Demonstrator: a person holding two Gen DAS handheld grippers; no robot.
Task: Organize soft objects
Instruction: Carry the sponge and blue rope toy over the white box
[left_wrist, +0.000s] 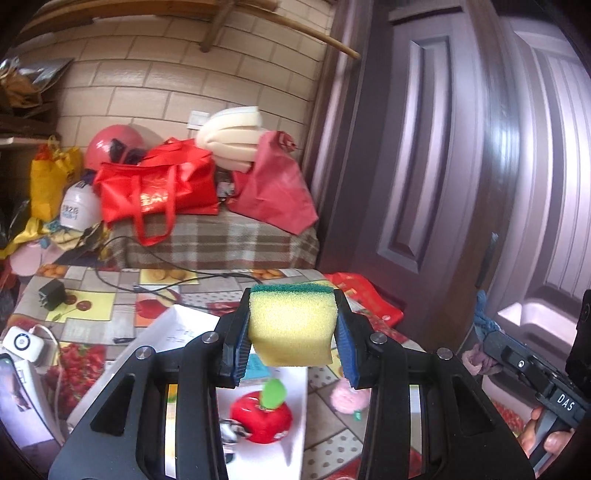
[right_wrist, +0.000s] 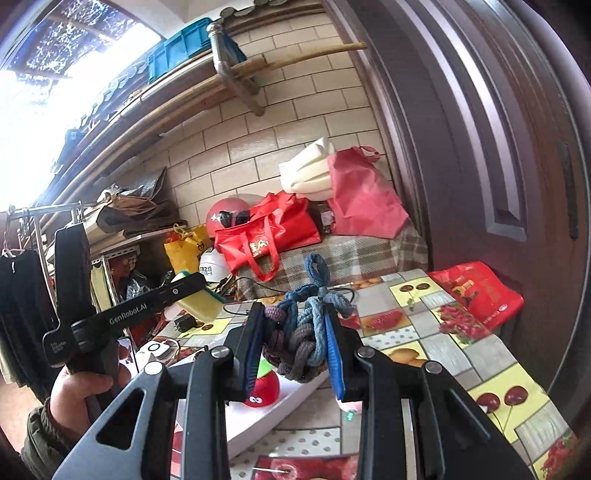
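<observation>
My left gripper (left_wrist: 291, 332) is shut on a yellow sponge with a green scrub top (left_wrist: 291, 325) and holds it in the air above a white tray (left_wrist: 177, 325). A red plush apple with a green leaf (left_wrist: 264, 419) lies in that tray, below the sponge. A pink fluffy toy (left_wrist: 349, 397) lies on the tablecloth just right of the tray. My right gripper (right_wrist: 293, 332) is shut on a knotted blue and grey rope toy (right_wrist: 306, 325) and holds it above the tray (right_wrist: 273, 413). The left gripper with the sponge (right_wrist: 199, 301) shows at left in the right wrist view.
A fruit-print tablecloth (left_wrist: 92, 299) covers the table, with a black charger (left_wrist: 51, 293), a cable and a white device (left_wrist: 22, 343) at left. Red bags (left_wrist: 159, 188) and foam (left_wrist: 232, 138) sit on a plaid couch behind. A dark door (left_wrist: 461, 166) stands at right.
</observation>
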